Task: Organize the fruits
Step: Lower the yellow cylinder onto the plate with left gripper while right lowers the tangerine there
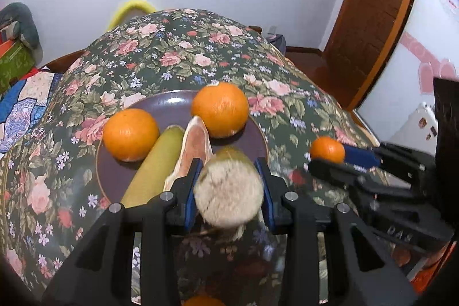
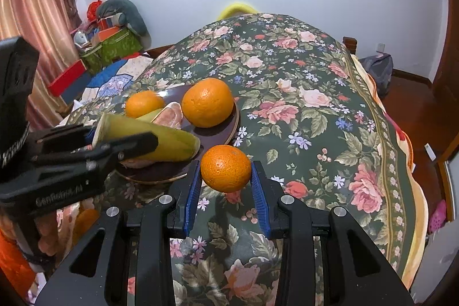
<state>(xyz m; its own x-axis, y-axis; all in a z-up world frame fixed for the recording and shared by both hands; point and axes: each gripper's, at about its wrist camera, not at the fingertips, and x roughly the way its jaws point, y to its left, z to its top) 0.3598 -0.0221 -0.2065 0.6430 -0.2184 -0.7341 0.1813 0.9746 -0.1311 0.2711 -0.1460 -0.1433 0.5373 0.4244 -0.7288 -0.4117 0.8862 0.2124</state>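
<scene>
Left gripper [image 1: 229,179] clamps cane piece [image 1: 228,192]; right gripper [image 2: 225,177] (beside plate [image 2: 229,128]) grips 1 orange [image 2: 225,168].

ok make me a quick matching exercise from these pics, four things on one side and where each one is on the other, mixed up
Things:
1. small orange
2. green sugarcane piece
3. pomelo segment
4. yellow hoop

Places:
A. lying on the purple plate between two oranges
B. beyond the far edge of the floral tablecloth
C. gripped by the right gripper
D. gripped by the left gripper

Pairs: 1-C, 2-D, 3-A, 4-B
</scene>
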